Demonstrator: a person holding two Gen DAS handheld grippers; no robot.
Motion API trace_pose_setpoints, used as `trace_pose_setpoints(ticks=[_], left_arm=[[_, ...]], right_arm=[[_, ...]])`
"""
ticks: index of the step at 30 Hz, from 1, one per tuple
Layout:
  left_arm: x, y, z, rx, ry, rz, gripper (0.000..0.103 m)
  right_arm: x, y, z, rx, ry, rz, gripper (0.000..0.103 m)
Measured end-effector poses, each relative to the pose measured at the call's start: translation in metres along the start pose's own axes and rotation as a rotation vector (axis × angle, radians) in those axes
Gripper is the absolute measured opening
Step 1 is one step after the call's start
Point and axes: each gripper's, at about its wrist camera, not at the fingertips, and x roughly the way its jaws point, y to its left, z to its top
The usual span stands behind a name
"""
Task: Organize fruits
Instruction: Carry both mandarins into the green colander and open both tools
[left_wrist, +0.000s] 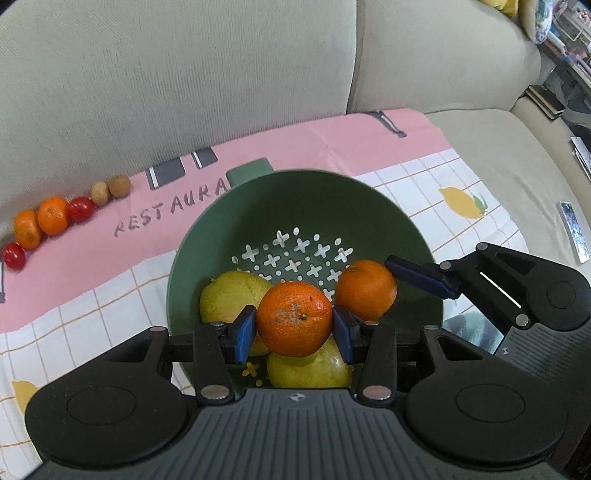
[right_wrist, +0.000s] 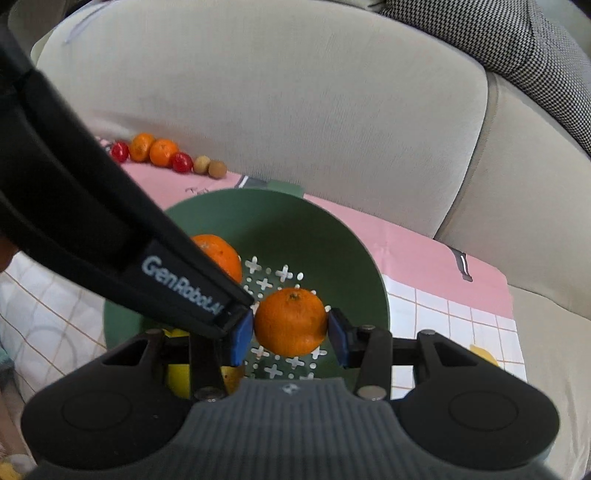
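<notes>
Pinching one mandarin each: left claw (left_wrist: 294, 334), right claw (right_wrist: 290, 334), above colander (left_wrist: 207, 236).

Your left tool (left_wrist: 294, 328) points steeply downward, its two blue pads pressed against opposite sides of a mandarin (left_wrist: 294, 318) held between them. Your right tool (right_wrist: 290, 332) tilts down less steeply and likewise clamps a second mandarin (right_wrist: 290, 320) between its blue pads. The two tools sit close together: the right one enters the left wrist view from the right edge, and the left tool's black body crosses the right wrist view diagonally.
</notes>
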Motion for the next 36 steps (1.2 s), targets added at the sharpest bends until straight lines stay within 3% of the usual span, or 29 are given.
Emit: trace_pose_setpoints(ticks=[2,3,4,15,22,25,36], left_arm=[[0.006,0.003,0.001,-0.010,0.015,-0.010,0.049],[0.009,0.004,0.002,-0.014,0.019,-0.012,0.050],[0.010,0.004,0.003,-0.014,0.018,-0.020,0.050],[0.011,0.009,0.013,-0.020,-0.011,-0.043,0.050],[0.013,0.010,0.022,0.001,-0.074,0.022,0.050],[0.022,0.008,0.025,0.035,-0.063,0.072,0.050],[0.041,0.010,0.033,0.050,-0.021,0.084,0.052]], right_arm=[[0.005,-0.001,-0.001,-0.001,0.013,0.006,0.039],[0.008,-0.001,0.000,-0.002,0.018,0.010,0.031],[0.010,-0.001,0.000,-0.004,0.023,0.011,0.029],[0.026,0.006,-0.002,-0.032,0.075,0.031,0.030],[0.024,-0.003,-0.010,0.026,0.092,0.035,0.039],[0.025,-0.010,-0.005,0.048,0.090,0.037,0.043],[0.027,-0.007,0.000,0.062,0.096,0.048,0.045]])
